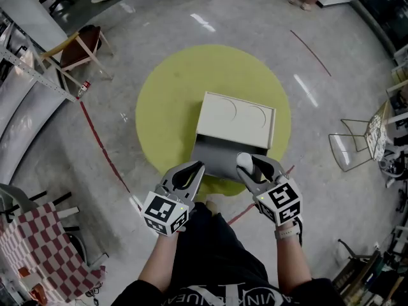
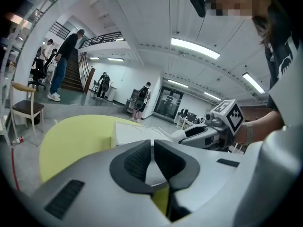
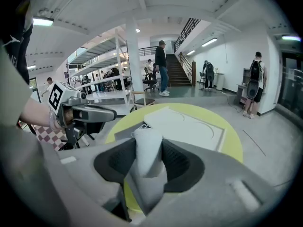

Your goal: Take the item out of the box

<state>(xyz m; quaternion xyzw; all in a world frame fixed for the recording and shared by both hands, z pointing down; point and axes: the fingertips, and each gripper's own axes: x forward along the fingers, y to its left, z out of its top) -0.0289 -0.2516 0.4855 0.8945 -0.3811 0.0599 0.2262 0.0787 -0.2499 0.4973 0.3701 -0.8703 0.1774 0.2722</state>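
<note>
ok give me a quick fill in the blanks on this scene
1. The box sits on a round ____ table.
2. The right gripper holds a soft ____ item in its fingers.
3. The left gripper has its fingers shut on the box's ____ flap.

Missing words: yellow; white; grey.
</note>
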